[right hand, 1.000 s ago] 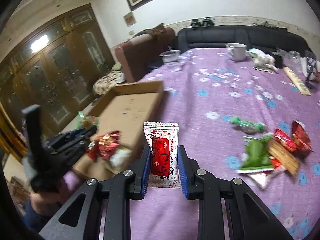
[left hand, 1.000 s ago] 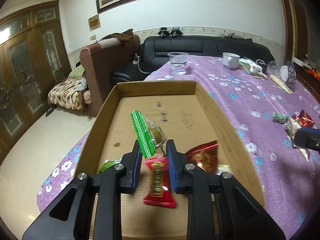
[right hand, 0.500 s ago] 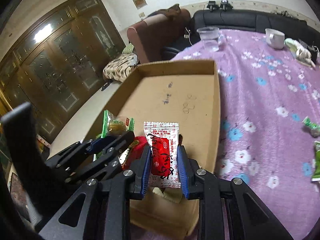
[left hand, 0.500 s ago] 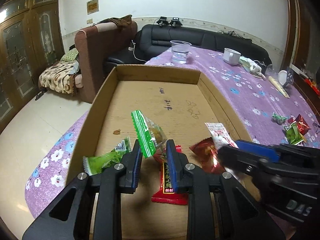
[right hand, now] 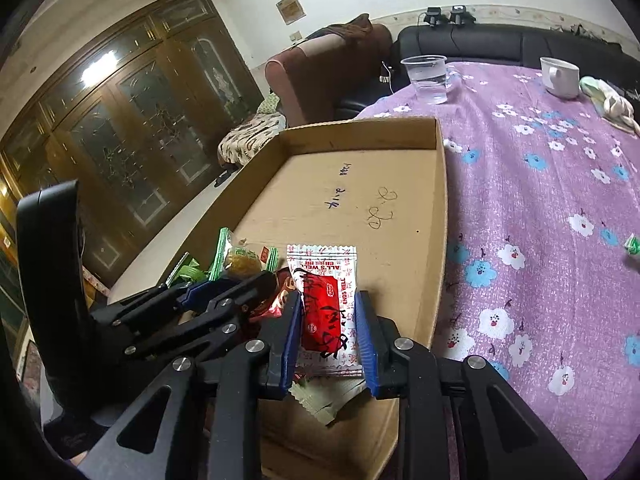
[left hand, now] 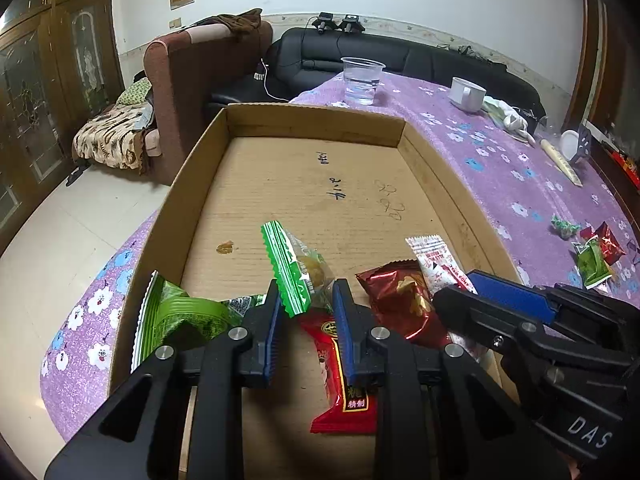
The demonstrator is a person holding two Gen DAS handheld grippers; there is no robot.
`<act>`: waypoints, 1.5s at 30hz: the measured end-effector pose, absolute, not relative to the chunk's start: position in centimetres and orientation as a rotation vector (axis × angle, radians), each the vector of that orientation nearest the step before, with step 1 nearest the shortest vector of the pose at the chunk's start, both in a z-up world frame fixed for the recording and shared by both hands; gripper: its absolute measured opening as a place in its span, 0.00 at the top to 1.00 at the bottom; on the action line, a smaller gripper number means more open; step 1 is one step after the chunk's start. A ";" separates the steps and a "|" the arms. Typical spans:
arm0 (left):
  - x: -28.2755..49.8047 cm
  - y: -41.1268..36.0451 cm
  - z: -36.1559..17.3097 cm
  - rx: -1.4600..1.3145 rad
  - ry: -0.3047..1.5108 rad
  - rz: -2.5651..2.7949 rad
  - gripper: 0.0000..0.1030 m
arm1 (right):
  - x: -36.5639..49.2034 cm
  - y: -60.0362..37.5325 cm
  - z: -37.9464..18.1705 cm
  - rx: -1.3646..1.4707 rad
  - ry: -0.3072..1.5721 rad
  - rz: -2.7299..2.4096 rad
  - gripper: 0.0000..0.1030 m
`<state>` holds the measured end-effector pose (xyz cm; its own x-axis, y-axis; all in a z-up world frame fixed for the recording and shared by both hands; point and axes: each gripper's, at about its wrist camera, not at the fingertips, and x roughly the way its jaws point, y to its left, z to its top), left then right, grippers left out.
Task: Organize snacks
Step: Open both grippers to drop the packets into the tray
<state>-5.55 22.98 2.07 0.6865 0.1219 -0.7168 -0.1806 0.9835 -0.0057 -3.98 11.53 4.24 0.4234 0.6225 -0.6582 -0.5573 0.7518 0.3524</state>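
My left gripper (left hand: 307,292) is shut on a clear snack wrapper with green striped ends (left hand: 294,268), held just above the near end of the cardboard box (left hand: 316,116). My right gripper (right hand: 327,308) is shut on a white and red sachet (right hand: 326,300) over the box's near right corner. From the left wrist view the right gripper (left hand: 460,286) sits close beside the left one. In the box lie a red packet (left hand: 344,380), a dark red shiny packet (left hand: 400,300) and a green packet (left hand: 176,316).
Several loose snacks (left hand: 592,248) lie on the purple flowered cloth (right hand: 540,200) to the right of the box. A plastic cup of water (left hand: 362,80) and a white mug (left hand: 466,92) stand at the far end. An armchair and a black sofa stand beyond.
My right gripper has carried the sachet left from above the cloth to over the box's near right corner. The left gripper has tipped down slightly, still holding its snack.
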 end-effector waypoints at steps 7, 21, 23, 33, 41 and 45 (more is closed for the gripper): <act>-5.6 22.9 2.1 -0.068 0.795 0.177 0.78 | -4.1 11.5 4.3 0.083 0.852 0.744 0.71; -6.1 23.0 2.4 -0.057 0.765 0.173 0.64 | -4.3 10.6 5.0 0.119 0.824 0.739 0.66; -6.1 23.0 2.5 -0.055 0.762 0.172 0.64 | -4.4 10.5 5.1 0.121 0.817 0.738 0.65; -6.7 23.4 2.9 -0.083 0.742 0.158 0.64 | -4.5 9.8 5.7 0.152 0.788 0.725 0.63; -6.9 24.0 3.1 -0.106 0.719 0.173 0.63 | -4.4 8.9 5.9 0.184 0.777 0.701 0.63; -7.0 23.9 3.2 -0.099 0.720 0.180 0.63 | -4.1 8.6 5.9 0.202 0.777 0.686 0.63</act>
